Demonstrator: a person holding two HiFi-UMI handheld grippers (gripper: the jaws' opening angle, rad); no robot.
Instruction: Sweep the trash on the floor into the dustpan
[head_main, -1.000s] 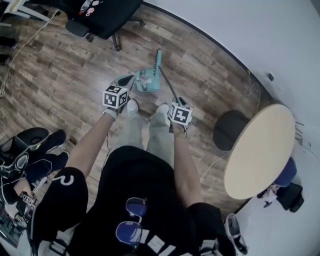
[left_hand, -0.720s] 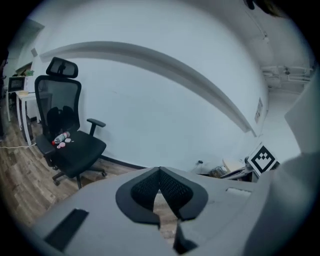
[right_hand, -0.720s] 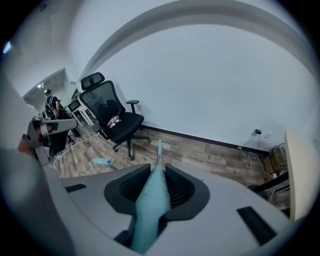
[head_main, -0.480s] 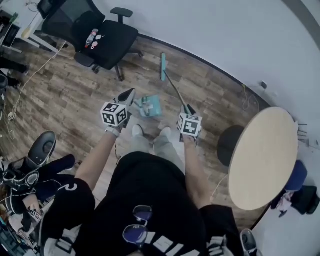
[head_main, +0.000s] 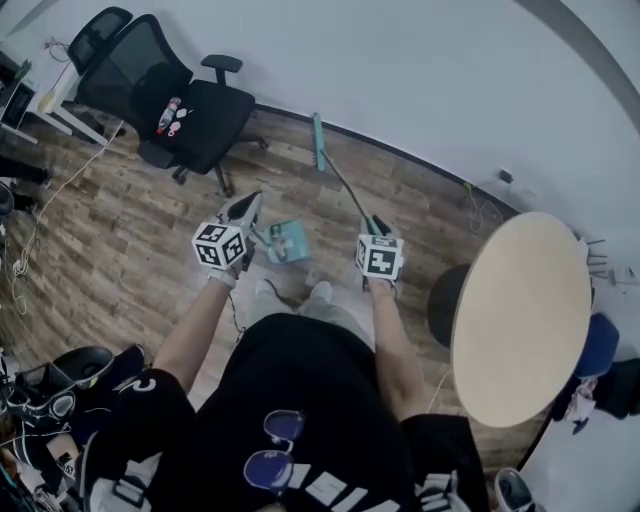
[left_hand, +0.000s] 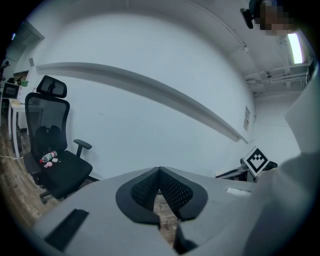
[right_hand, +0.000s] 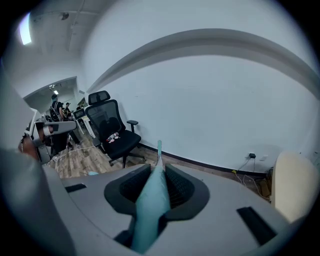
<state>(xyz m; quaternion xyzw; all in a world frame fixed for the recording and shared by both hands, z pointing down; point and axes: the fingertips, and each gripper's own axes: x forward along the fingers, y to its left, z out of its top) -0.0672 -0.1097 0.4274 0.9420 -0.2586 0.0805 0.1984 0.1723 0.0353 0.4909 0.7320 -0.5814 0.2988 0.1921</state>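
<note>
In the head view my left gripper (head_main: 247, 206) is held at waist height. A thin dark handle runs from it down to the teal dustpan (head_main: 288, 242), which hangs just in front of the person's feet. In the left gripper view the jaws (left_hand: 160, 172) are closed at the tips, with a dark piece of the handle (left_hand: 183, 243) low between them. My right gripper (head_main: 379, 226) is shut on the broom handle (right_hand: 151, 200). The teal broom head (head_main: 318, 141) points out towards the wall. Whether any trash lies in the pan is too small to tell.
A black office chair (head_main: 182, 103) stands at the back left, and it also appears in the right gripper view as the chair (right_hand: 113, 131). A round pale table (head_main: 520, 310) with a dark base is on the right. Cables (head_main: 482, 205) run along the wall. Bags and shoes (head_main: 60, 385) lie at the left.
Both grippers have risen and the view has widened. The broom head has swung away from the dustpan towards the wall. The dustpan has come up and closer to the feet.
</note>
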